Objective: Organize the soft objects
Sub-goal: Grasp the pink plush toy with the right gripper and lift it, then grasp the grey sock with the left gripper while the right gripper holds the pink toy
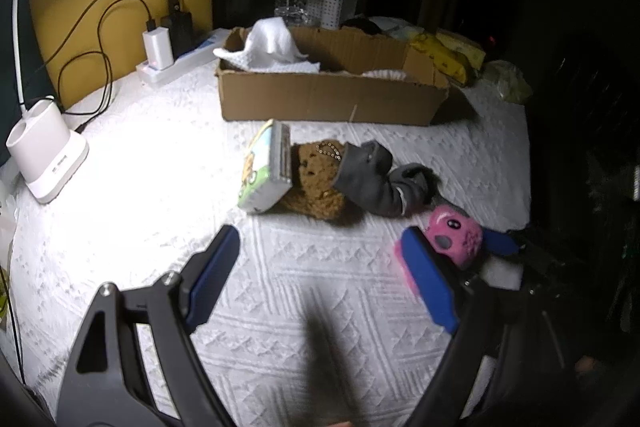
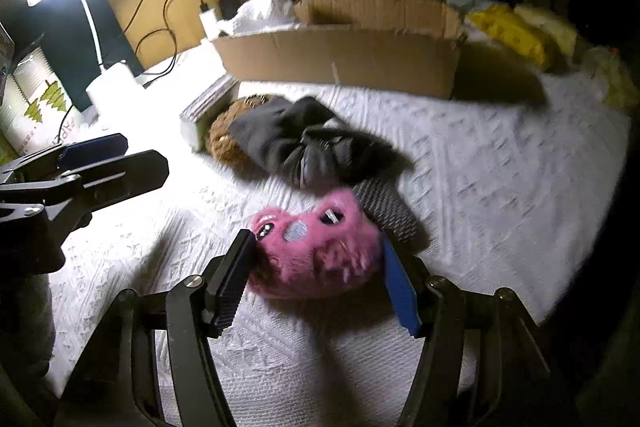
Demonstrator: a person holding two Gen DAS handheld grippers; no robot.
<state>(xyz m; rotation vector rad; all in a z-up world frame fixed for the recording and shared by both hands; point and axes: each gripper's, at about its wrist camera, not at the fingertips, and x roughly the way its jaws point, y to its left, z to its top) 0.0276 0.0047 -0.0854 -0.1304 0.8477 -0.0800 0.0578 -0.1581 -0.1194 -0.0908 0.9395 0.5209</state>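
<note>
A pink plush toy (image 2: 316,255) sits directly between the two fingers of the right gripper (image 2: 316,267), low in the right wrist view. The black pad touches the toy's left side and the blue pad sits against its right side, so the jaws are closed about halfway around it. Motion blur makes it hard to tell how firmly the fur is squeezed, but the toy looks held. The toy's face points away from the gripper, toward the far side of the desk (image 2: 500,167), which is covered in a white textured cloth.

The relation that matters most is the line from the toy to the cardboard box (image 2: 340,55). The box lies straight ahead of the right gripper and well apart from it, its long side running left to right across the view. Between toy and box lies a dark grey garment (image 2: 316,143), just beyond the toy, with a brown plush bear (image 2: 222,143) at its left end and a small boxed item (image 2: 206,109) leaning on the bear. A white cloth (image 2: 260,11) already hangs over the box's left end.

The left gripper (image 1: 320,251) hovers over bare cloth with its jaws spread wide and nothing between them. From its view the pink toy is at the lower right, just past its right finger. The right hand is plainly the nearer one, and likely carries the toy forward over the garment to the box.
</note>
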